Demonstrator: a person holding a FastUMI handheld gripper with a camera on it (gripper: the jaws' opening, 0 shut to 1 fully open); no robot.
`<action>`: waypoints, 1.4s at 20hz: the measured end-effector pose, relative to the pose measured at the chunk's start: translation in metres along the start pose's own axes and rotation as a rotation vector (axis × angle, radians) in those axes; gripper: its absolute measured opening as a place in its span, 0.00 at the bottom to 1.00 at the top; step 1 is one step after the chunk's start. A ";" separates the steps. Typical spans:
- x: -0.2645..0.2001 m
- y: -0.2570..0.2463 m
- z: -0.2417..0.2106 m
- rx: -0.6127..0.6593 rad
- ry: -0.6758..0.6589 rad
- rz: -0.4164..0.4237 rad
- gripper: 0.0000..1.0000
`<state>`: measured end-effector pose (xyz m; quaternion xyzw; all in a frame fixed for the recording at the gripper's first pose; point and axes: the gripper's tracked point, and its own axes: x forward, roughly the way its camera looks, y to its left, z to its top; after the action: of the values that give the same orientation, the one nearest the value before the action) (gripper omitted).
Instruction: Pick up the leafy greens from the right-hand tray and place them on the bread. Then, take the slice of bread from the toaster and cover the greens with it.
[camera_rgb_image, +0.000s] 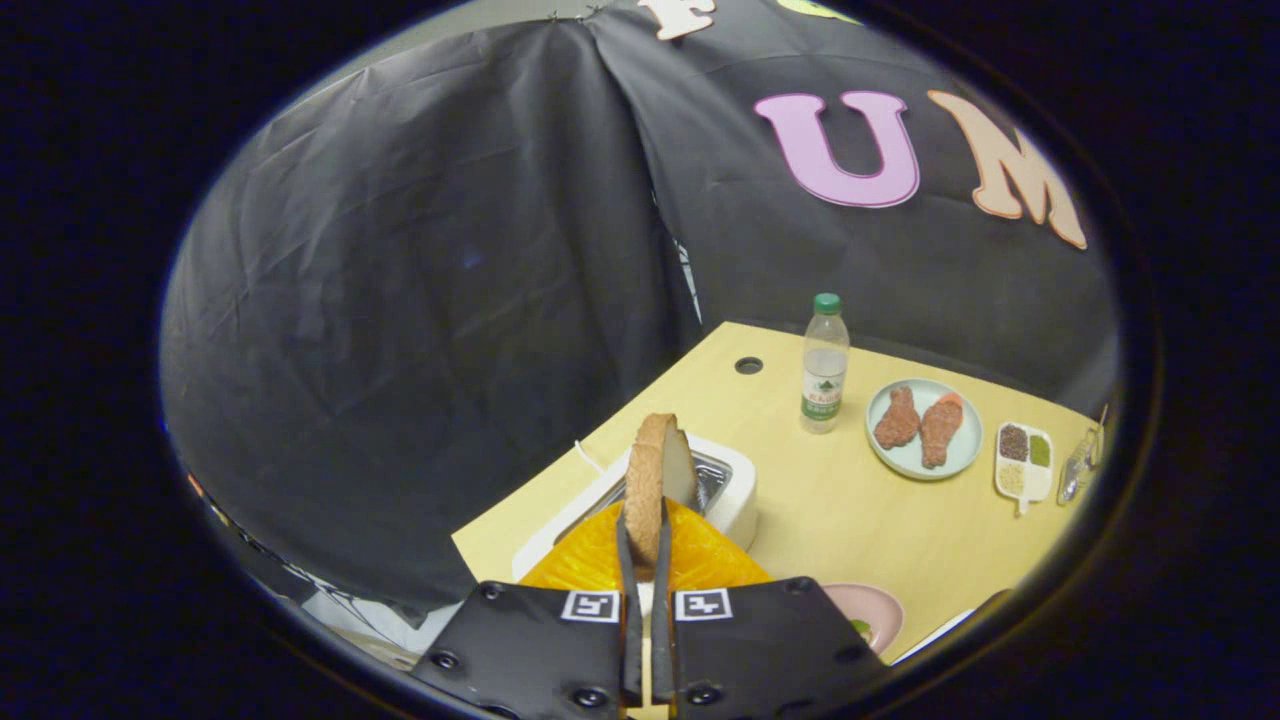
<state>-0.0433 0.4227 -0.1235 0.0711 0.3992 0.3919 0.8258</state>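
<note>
The gripper (647, 545) has its two fingers drawn nearly together on the lower edge of the slice of bread (657, 480), one on each face, so the slice stands upright on its edge between them and rises just ahead of their tips. The slice appears to be clear of the white toaster (730, 490), whose slot lies directly beyond and below it, so my reading is that the second half of the task is in hand: carrying the toast over to cover the greens. Under the fingers is an orange ribbed thing (700, 558) that I cannot name with certainty. To the near right a pink plate (880, 605) peeks out beside the gripper body with a bit of green on it, probably the leafy greens (862, 629), though most of it is hidden. To do this well, keep the pinch steady, since the slice is held by one edge only and could pivot; swing right toward the pink plate, tip the slice flat, and lower it before letting go. Farther right stand a water bottle (824, 363), a pale blue plate (962, 452) with two drumsticks (920, 424), and a small seasoning tray (1025, 462).
</note>
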 end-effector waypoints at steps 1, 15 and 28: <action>-0.007 -0.001 0.000 0.026 -0.016 0.007 0.07; -0.065 -0.098 -0.075 0.329 -0.114 -0.113 0.06; -0.054 -0.174 -0.191 0.529 0.005 -0.220 0.06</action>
<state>-0.0972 0.2291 -0.2935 0.2395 0.4948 0.1823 0.8152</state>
